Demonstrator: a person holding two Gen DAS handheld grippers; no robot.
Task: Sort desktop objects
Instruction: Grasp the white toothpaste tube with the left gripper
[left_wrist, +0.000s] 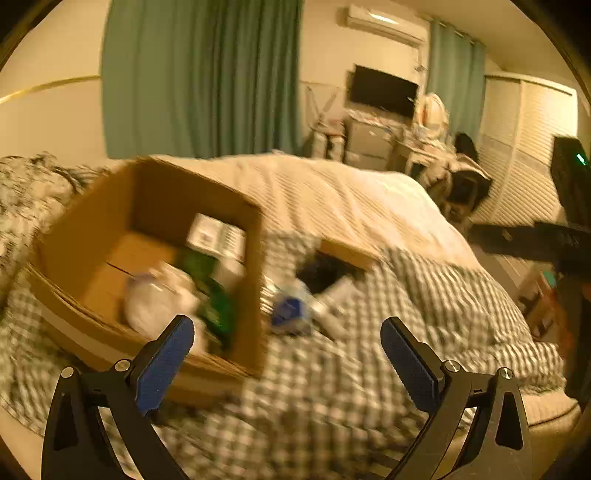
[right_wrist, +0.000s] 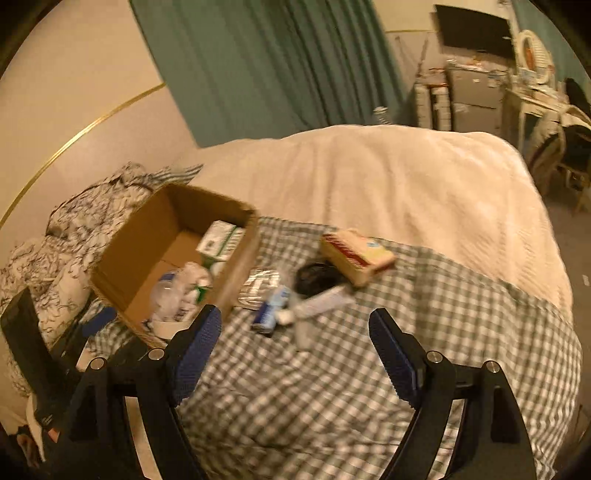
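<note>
An open cardboard box (right_wrist: 140, 236) stands on a checked blanket (right_wrist: 443, 332) on the bed and also shows in the left wrist view (left_wrist: 92, 221). It holds a white-green carton (right_wrist: 218, 240), a crumpled clear bottle (right_wrist: 173, 291) and green packaging (left_wrist: 218, 302). Right of the box lie a foil pack (right_wrist: 258, 284), a blue-white bottle (right_wrist: 271, 310), a white tube (right_wrist: 321, 302), a black object (right_wrist: 314, 277) and a tan tissue pack (right_wrist: 354, 254). My left gripper (left_wrist: 286, 347) is open and empty above the box's near right corner. My right gripper (right_wrist: 293, 336) is open and empty, above the blanket before the loose items.
A cream duvet (right_wrist: 406, 177) covers the far bed. A patterned pillow (right_wrist: 55, 236) lies left of the box. Green curtains (left_wrist: 199, 74), a TV (left_wrist: 382, 90), a cluttered desk and a chair stand at the far wall. The bed edge drops off on the right.
</note>
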